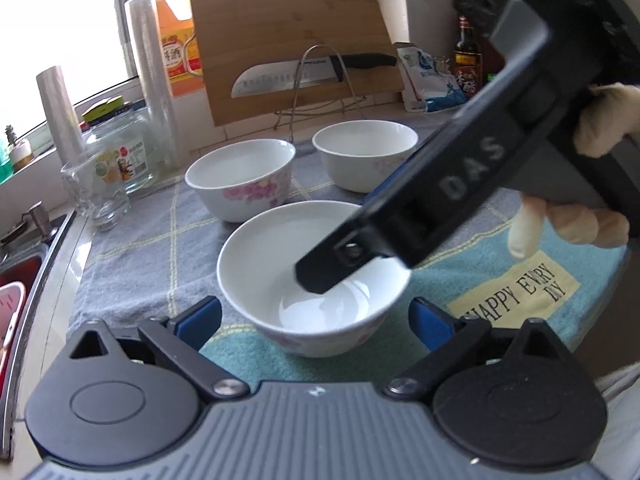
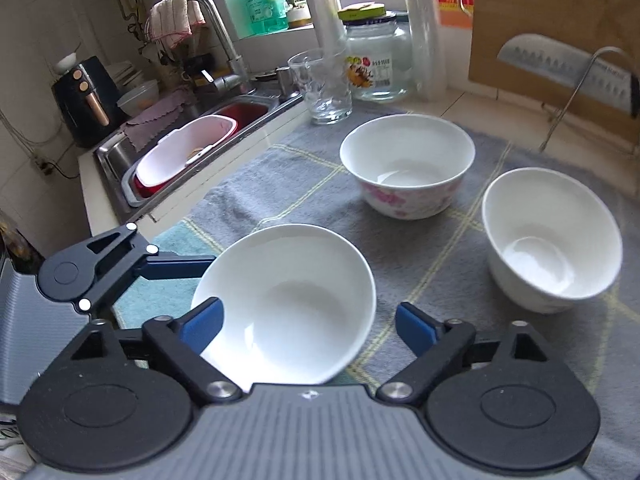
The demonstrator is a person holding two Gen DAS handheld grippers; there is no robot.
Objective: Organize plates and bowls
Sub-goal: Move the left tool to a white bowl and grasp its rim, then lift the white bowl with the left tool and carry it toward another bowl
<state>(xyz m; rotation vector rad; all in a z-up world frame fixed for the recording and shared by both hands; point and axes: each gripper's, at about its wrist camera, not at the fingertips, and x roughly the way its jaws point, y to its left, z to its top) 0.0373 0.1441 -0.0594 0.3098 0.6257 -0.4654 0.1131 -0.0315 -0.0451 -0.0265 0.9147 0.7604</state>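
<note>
Near bowl (image 1: 316,280) flanked by left tongs (image 1: 316,322), parted, rim untouched. Right tongs (image 2: 308,326) parted, one finger (image 1: 340,258) dipped into same bowl; grip not seen.

**Bowl Layout on the Desk**

Three bowls stand on a cloth (image 2: 280,184) covering the desk. The near bowl (image 2: 286,312) sits in front; the middle bowl (image 2: 408,168) and the far-right bowl (image 2: 552,240) stand behind it, apart from each other. A glass (image 2: 322,88) and a jar (image 2: 378,60) stand behind the cloth. The sink (image 2: 192,148) lies left of the cloth. A cutting board (image 1: 296,48) leans at the rear, with a knife (image 1: 304,74) before it.
</note>
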